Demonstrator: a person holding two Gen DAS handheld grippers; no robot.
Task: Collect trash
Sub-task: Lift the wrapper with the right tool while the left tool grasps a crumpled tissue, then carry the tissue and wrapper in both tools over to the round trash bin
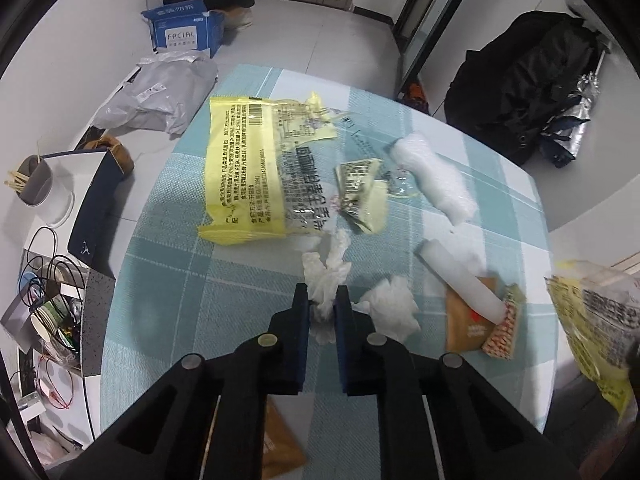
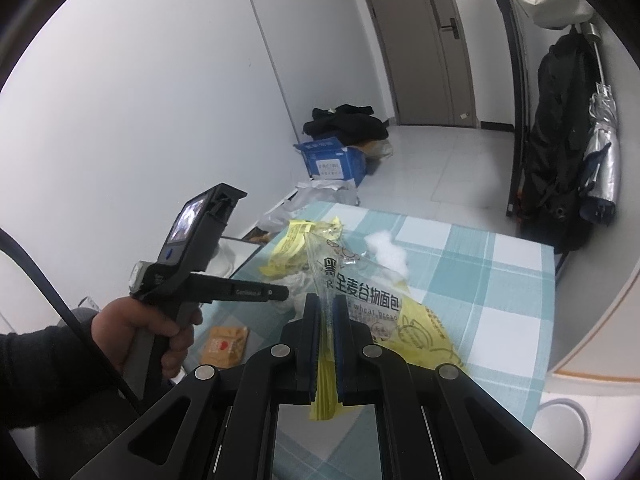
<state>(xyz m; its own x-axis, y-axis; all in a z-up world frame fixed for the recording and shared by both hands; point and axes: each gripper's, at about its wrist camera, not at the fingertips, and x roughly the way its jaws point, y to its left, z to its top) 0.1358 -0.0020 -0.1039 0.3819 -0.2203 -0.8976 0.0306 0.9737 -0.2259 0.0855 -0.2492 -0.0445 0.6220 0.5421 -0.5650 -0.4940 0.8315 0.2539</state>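
My left gripper (image 1: 322, 300) is shut on a crumpled white tissue (image 1: 326, 270) just above the checked tablecloth (image 1: 180, 280). A second tissue (image 1: 390, 306) lies right beside it. A big yellow bread bag (image 1: 256, 160) lies further back, with a small torn wrapper (image 1: 362, 192), a white plastic wad (image 1: 434, 176), a white foam roll (image 1: 464, 284) and brown snack packets (image 1: 468, 328). My right gripper (image 2: 327, 308) is shut on another yellow and clear bread bag (image 2: 360, 304), held above the table; this bag also shows at the right edge of the left wrist view (image 1: 596, 320). The left gripper body (image 2: 192, 276) shows in the right wrist view.
A brown packet (image 1: 280, 440) lies under my left gripper. Left of the table stand a white cup with sticks (image 1: 36, 184), a dark box (image 1: 96, 204) and a cluttered shelf (image 1: 48, 312). A grey mailer (image 1: 160, 92) and blue carton (image 1: 186, 30) sit on the floor. A black bag (image 1: 524, 84) leans at the right.
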